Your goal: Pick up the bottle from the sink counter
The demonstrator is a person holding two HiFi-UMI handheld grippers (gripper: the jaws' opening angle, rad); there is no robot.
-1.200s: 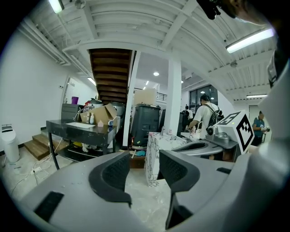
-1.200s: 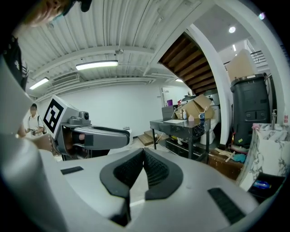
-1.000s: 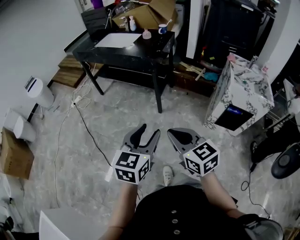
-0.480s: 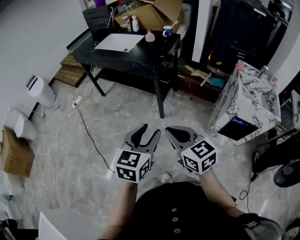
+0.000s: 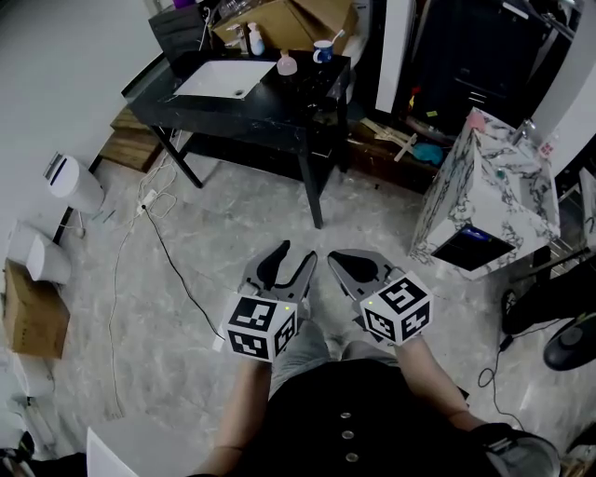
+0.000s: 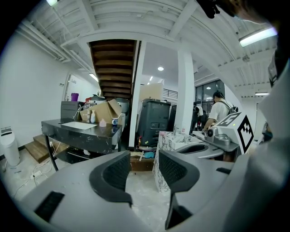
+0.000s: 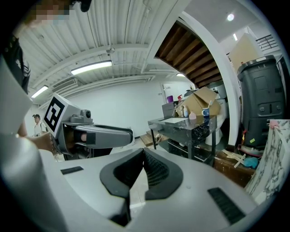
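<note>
The black sink counter (image 5: 279, 88) stands far ahead across the floor, with a white basin (image 5: 222, 79) set in it. A white bottle (image 5: 255, 39), a small pink bottle (image 5: 287, 63) and a blue-and-white cup (image 5: 322, 53) stand on its back part. My left gripper (image 5: 294, 253) is held low in front of the person, jaws open and empty. Beside it my right gripper (image 5: 333, 258) has its jaws shut on nothing. The left gripper view shows the counter (image 6: 81, 128) and white bottle (image 6: 92, 117) beyond the open left gripper (image 6: 144, 156). The right gripper (image 7: 144, 153) looks toward the counter (image 7: 190, 124).
A marble-patterned cabinet (image 5: 489, 186) stands at the right. White appliances (image 5: 74, 182) and a cardboard box (image 5: 33, 307) line the left wall. A cable (image 5: 168, 252) trails over the floor. Cardboard boxes (image 5: 289, 19) sit behind the counter. A person (image 6: 217, 113) stands far back.
The head view has swung slightly and the person's legs have shifted below. Both grippers keep the same stance side by side.
</note>
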